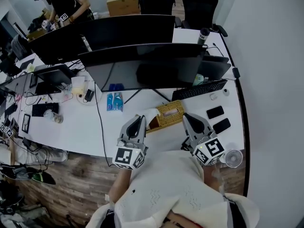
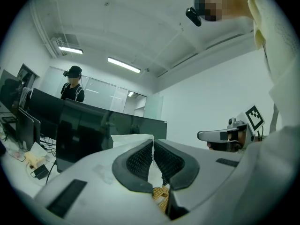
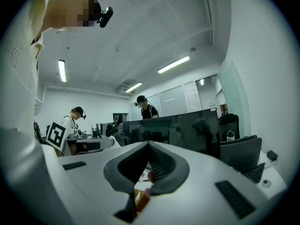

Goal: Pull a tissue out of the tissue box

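A woven yellow-brown tissue box [image 1: 169, 114] lies on the white desk [image 1: 80, 127] in front of me. A white tissue [image 1: 150, 113] rises from the box's left end. My left gripper [image 1: 140, 118] is shut on that tissue. In the left gripper view the white sheet [image 2: 125, 139] stands up between and behind the closed jaws of that gripper [image 2: 152, 142], with the woven box [image 2: 159, 197] just below. My right gripper [image 1: 185, 116] is at the box's right end, shut with nothing between its jaws [image 3: 148, 144]. Whether it touches the box I cannot tell.
Two dark monitors [image 1: 142, 65] stand just behind the box, with a keyboard [image 1: 199, 90] to their right. Two phones [image 1: 216, 112] and a small fan [image 1: 232, 158] lie at the right. Blue bottles [image 1: 114, 101] and a black cable [image 1: 99, 122] are at the left.
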Action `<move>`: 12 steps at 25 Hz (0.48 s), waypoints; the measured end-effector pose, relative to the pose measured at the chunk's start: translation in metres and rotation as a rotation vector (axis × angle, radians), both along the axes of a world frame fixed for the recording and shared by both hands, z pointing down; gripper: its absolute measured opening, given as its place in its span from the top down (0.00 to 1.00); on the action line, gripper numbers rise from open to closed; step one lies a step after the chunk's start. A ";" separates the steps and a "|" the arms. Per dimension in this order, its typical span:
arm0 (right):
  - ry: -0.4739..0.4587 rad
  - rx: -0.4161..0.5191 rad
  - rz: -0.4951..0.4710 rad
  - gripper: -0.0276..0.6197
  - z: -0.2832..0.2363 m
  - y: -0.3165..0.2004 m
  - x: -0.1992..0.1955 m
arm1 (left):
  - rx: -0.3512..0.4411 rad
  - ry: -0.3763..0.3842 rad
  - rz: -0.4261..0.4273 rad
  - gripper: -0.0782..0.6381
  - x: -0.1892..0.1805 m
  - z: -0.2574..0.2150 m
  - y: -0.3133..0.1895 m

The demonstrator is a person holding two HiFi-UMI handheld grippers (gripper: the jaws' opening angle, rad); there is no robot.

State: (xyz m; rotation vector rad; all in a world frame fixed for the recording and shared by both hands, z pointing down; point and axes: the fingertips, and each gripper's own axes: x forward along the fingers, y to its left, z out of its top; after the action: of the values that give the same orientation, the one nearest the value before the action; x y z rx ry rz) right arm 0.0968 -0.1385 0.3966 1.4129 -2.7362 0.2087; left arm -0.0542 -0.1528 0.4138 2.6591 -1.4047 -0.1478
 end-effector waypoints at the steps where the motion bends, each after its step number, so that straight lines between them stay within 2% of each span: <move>1: -0.001 -0.002 -0.004 0.96 0.001 -0.001 -0.001 | -0.002 0.001 -0.001 0.87 -0.001 0.001 -0.001; 12: 0.020 -0.012 -0.024 0.96 0.006 -0.003 -0.009 | -0.016 0.010 -0.021 0.87 -0.010 0.005 -0.003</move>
State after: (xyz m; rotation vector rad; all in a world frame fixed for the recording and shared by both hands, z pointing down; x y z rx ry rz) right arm 0.0876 -0.1419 0.4021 1.3709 -2.7299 0.2083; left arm -0.0638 -0.1559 0.4187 2.6278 -1.4254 -0.1520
